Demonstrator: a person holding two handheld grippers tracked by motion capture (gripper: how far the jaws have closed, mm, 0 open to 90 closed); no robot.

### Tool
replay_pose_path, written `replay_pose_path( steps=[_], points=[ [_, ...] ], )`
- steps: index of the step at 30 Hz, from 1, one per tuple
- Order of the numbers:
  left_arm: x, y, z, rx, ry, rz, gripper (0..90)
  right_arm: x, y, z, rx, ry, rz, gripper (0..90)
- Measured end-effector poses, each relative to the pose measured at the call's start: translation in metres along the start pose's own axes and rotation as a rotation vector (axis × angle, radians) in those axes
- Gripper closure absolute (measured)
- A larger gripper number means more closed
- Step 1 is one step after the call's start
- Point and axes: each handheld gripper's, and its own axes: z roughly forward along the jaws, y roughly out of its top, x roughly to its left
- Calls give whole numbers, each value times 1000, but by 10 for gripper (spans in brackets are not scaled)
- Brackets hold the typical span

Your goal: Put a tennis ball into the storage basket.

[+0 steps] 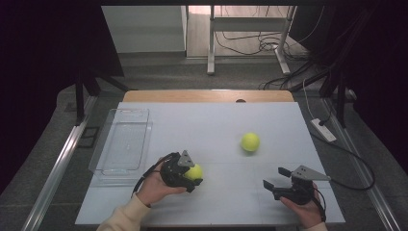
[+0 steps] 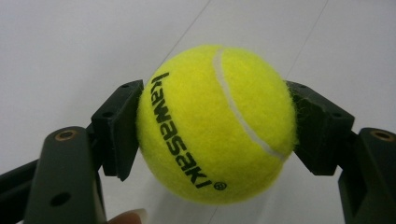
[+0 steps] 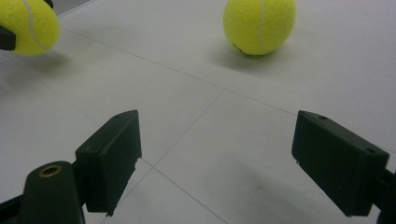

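My left gripper [image 1: 193,175] is shut on a yellow tennis ball [image 1: 195,172] near the front middle of the white table. In the left gripper view both black pads [image 2: 119,128] press the sides of that ball [image 2: 217,123], which bears black lettering. A second tennis ball [image 1: 250,142] lies free on the table, farther back and to the right. My right gripper [image 1: 274,178] stands open at the front right with nothing between its jaws. Its own view shows the free ball [image 3: 259,25] ahead and the held ball [image 3: 29,25] at the upper left.
A clear plastic tray [image 1: 121,144] sits at the table's left, just behind my left hand. A bare wooden strip [image 1: 207,96] runs along the table's far edge. Cables and a power strip [image 1: 323,130] lie on the floor to the right.
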Motion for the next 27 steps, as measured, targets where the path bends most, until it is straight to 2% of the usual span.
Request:
replay_pose_path(
  steps=[27],
  points=[
    [10,0,-31,-129,38,-42,274,0,0,0,-5,1,1,158]
  ],
)
